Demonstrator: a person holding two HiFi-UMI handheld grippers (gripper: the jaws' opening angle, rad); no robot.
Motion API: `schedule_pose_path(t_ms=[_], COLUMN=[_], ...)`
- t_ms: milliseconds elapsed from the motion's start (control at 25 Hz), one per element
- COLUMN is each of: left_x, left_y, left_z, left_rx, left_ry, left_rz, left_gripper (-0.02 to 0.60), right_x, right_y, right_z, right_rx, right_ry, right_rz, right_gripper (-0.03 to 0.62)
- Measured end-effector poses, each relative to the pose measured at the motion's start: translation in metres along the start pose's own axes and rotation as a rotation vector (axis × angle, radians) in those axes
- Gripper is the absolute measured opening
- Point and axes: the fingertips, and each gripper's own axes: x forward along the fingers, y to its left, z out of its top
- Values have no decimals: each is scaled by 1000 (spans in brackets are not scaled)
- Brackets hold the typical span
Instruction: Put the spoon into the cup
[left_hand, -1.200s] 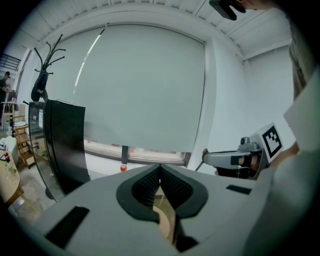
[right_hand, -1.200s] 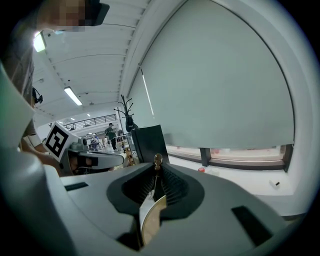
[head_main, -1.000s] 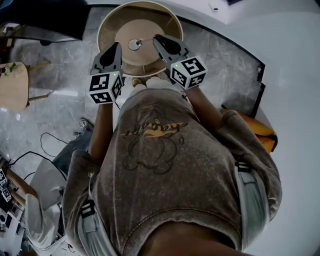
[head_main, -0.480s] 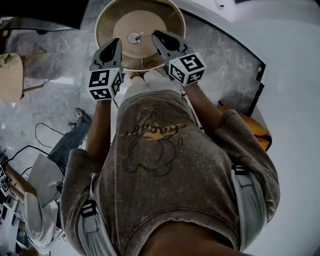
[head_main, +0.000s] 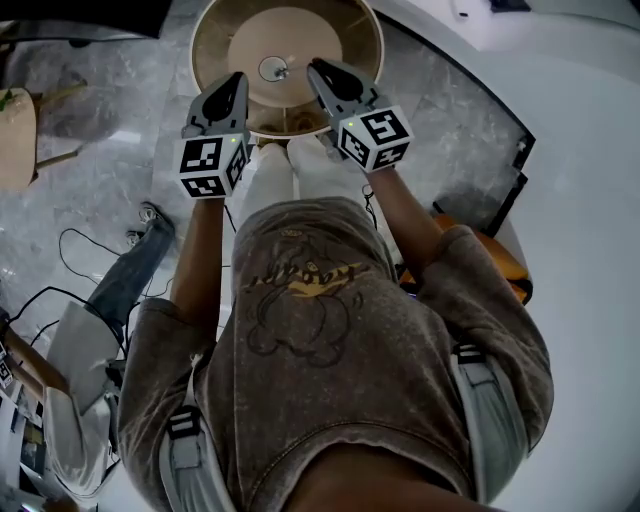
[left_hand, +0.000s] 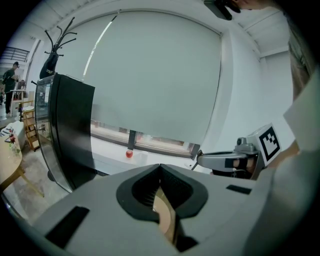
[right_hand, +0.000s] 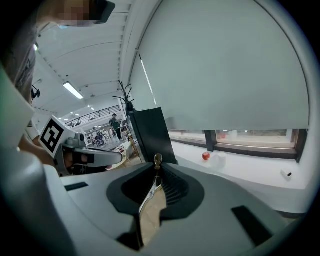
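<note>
The right hand-held gripper (right_hand: 157, 172) is nearly closed, pinching the thin spoon (right_hand: 157, 160); the left hand-held gripper (left_hand: 160, 169) is closed and empty. The cup (head_main: 270, 68) stands mid-table (head_main: 215, 40). I'd hold the pinch firm, centre the spoon over the rim, tilt it down, and release only once inside

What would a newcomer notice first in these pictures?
The left gripper and right gripper, each with a marker cube, are held side by side over a round wooden table at the top of the head view. A small cup stands at the table's centre. A thin spoon with a golden knob sticks out of the right gripper's shut jaws.
</note>
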Motion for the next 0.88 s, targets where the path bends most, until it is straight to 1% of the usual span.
schedule_pose_path(t_ms=[280,520,680,880], left_x=[30,43,49,51], left_y=[12,24,27,20], left_z=[-28,-49,-54,-58], left_rx=[-13,-26,-27,-25], left_ry=[31,56,62,66], left_rz=[-6,-1,-2,-15], left_gripper=[17,17,17,17], right_x=[26,40,49,58], right_y=[-20,-25,-29,-34], right_z=[-27,-46,-52,-66], right_rx=[1,17,16,16], right_ry=[34,56,64,89], right_rz=[2,5,3,-1], right_gripper=[57,57,57,57])
